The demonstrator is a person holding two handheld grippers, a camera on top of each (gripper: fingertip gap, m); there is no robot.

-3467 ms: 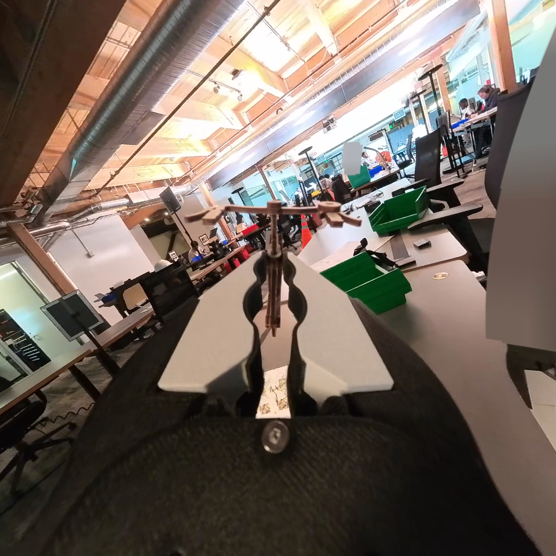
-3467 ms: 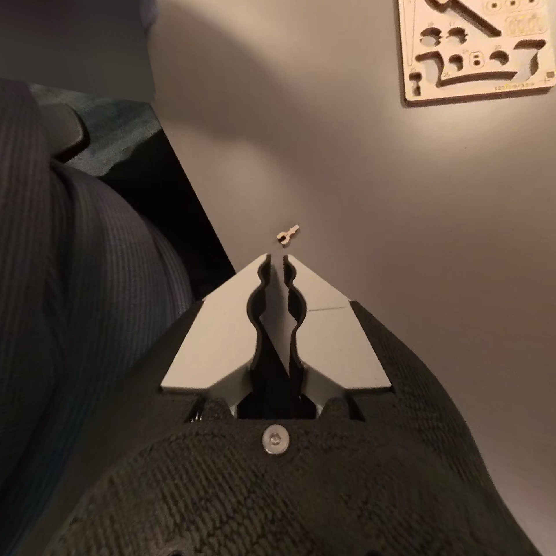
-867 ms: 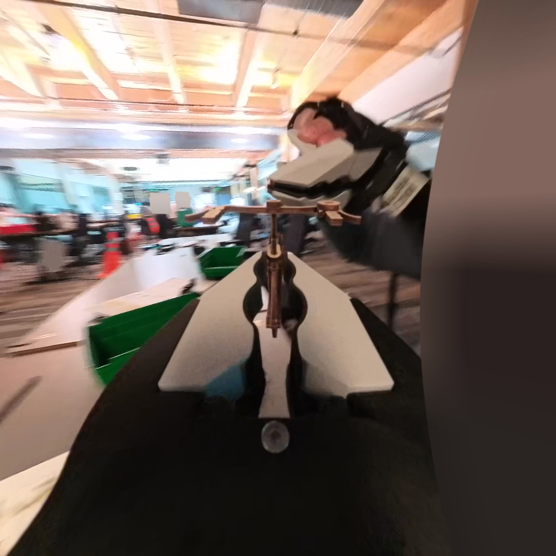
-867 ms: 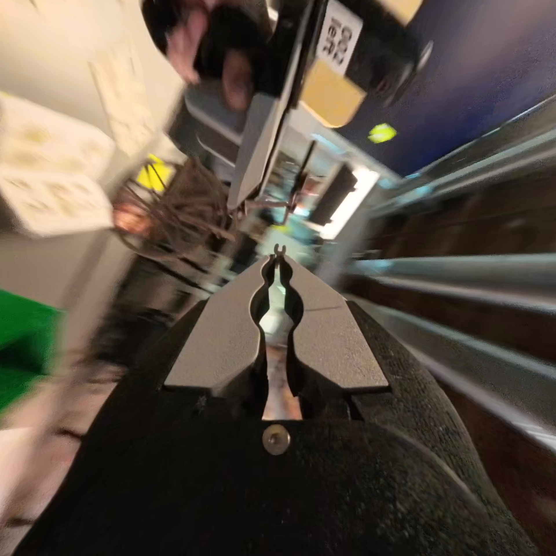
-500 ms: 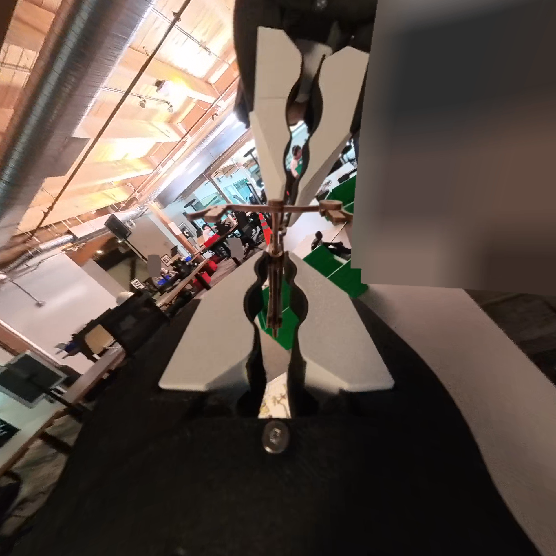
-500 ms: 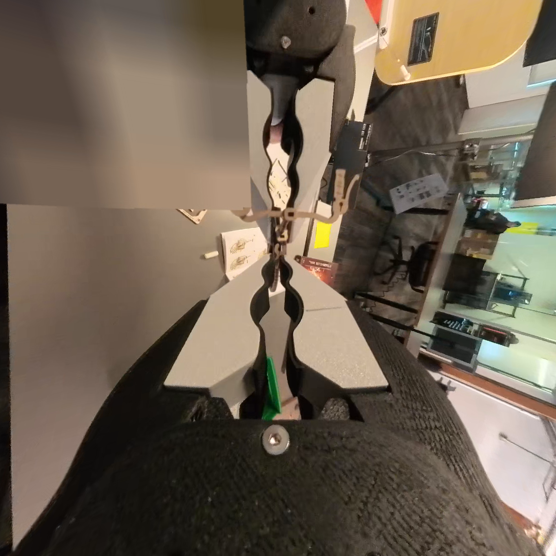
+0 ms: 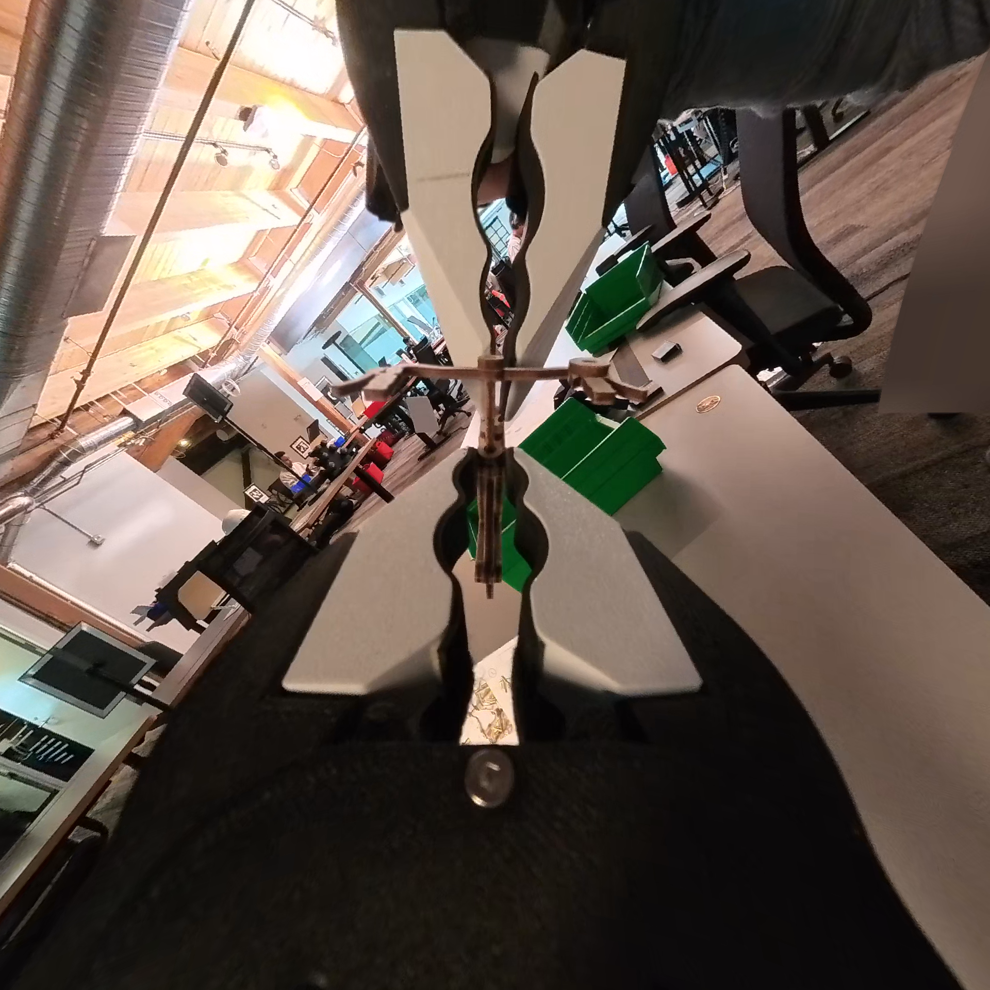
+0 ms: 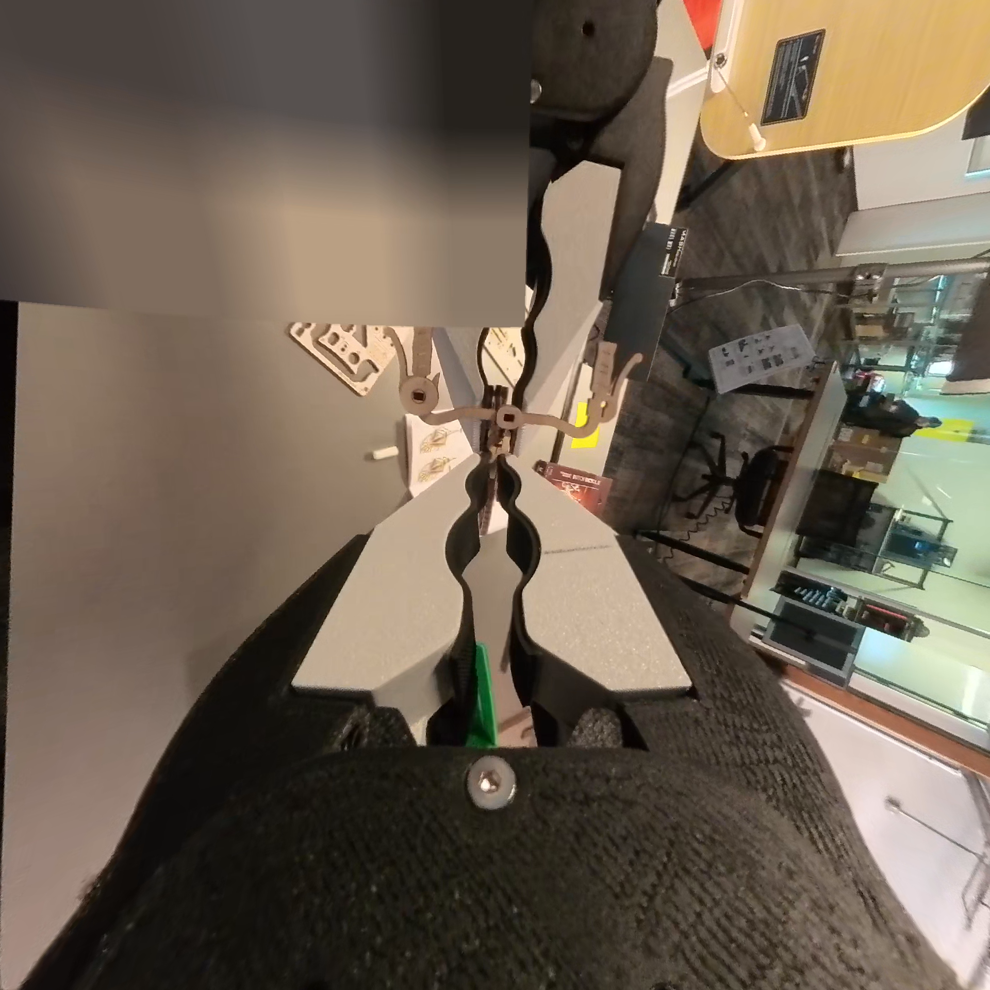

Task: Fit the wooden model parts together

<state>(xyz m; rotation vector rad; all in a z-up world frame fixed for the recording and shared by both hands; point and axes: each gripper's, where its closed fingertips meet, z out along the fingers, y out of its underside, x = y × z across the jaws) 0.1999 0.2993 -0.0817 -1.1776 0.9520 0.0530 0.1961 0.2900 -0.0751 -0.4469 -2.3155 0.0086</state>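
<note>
Since half a second ago the two tools have closed nose to nose. Held aloft over the tabletop (image 7: 803,509), the wooden model (image 7: 490,428) stands clamped in the left gripper (image 7: 490,455) — crossbar square across; the right gripper (image 8: 495,455), jaws pinched on a small wooden piece (image 8: 492,443), meets its hub head-on.

**Sharp frames, glaring ceiling, bent edges**

Both views are sharp, without motion blur. In the left wrist view, ceiling lights (image 7: 203,177) blow out the wooden beams. Straight lines bow toward the edges. The right wrist view is dimmer, with a bright glass partition (image 8: 921,482).
</note>
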